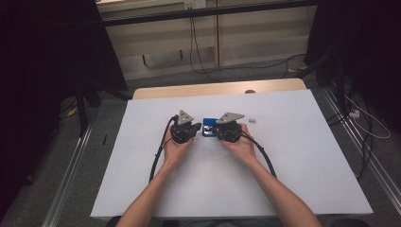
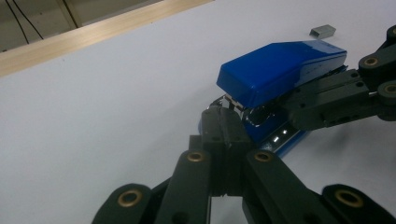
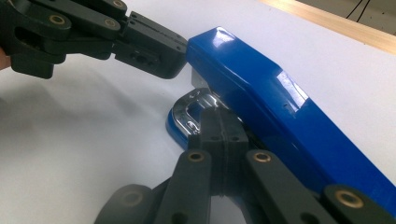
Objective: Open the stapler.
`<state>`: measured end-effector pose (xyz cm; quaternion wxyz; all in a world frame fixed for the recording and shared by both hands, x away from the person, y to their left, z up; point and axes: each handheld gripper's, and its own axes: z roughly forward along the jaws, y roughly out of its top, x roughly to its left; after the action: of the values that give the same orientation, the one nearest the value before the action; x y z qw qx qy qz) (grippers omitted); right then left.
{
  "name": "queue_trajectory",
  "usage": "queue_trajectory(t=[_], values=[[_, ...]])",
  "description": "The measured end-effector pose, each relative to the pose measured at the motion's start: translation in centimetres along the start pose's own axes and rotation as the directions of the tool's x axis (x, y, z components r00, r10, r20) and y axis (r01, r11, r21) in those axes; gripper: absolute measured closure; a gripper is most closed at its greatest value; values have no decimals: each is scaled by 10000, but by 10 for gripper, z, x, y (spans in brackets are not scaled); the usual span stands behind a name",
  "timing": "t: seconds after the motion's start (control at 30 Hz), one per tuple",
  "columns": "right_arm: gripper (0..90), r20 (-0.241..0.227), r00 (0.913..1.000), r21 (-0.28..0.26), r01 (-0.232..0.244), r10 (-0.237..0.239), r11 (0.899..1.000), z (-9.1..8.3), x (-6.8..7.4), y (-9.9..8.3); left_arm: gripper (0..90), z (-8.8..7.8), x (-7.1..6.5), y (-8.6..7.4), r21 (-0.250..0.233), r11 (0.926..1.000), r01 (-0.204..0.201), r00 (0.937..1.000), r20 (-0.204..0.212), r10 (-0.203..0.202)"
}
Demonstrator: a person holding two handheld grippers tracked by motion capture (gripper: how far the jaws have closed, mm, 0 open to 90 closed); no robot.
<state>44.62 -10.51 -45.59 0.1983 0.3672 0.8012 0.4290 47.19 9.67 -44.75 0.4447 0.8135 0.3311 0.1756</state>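
A glossy blue stapler (image 3: 261,88) with chrome base sits between both closed grippers, left gripper (image 2: 223,122) and right gripper (image 3: 219,122).

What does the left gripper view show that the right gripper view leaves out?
Left gripper view alone: a small grey block of staples lying on the white table beyond the blue stapler, and the stapler's raised blue lid seen from its front end.

Right gripper view alone: the shiny metal plate at the front of the stapler's base, with the left tongs closed at the tip of the lid.

Both: the stapler with its lid tilted up, the white table, its wooden edge, each camera's own shut tongs, and the other tongs reaching in.
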Motion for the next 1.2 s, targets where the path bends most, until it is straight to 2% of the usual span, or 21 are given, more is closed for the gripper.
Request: queue_trajectory(t=[0.27, 0.37, 0.4, 0.97, 1.07, 1.2], values=[[900, -5, 10000, 15, -28, 28, 10000, 0, 0, 0, 900, 5, -6, 1, 171, 9995, -266, 9995, -173, 269], [900, -4, 10000, 17, -21, 21, 10000, 0, 0, 0, 900, 5, -6, 2, 75, 9996, -272, 9995, -186, 273], [900, -1, 10000, 14, -15, 15, 10000, 0, 0, 0, 900, 4, -7, 2, 72, 9992, -389, 9989, -251, 390], [900, 10, 10000, 5, -7, 7, 10000, 0, 1, 0, 900, 3, -6, 4, -161, 9992, -371, 9992, -118, 369], [900, 181, 9997, 3, 177, -177, 9998, -1, 3, 0, 900, 1, -8, 6, -250, 9989, -404, 9991, -147, 400], [900, 154, 9998, 2, 158, -158, 9999, -1, 4, 0, 900, 0, -8, 8, -343, 9988, -354, 9993, -87, 351]])
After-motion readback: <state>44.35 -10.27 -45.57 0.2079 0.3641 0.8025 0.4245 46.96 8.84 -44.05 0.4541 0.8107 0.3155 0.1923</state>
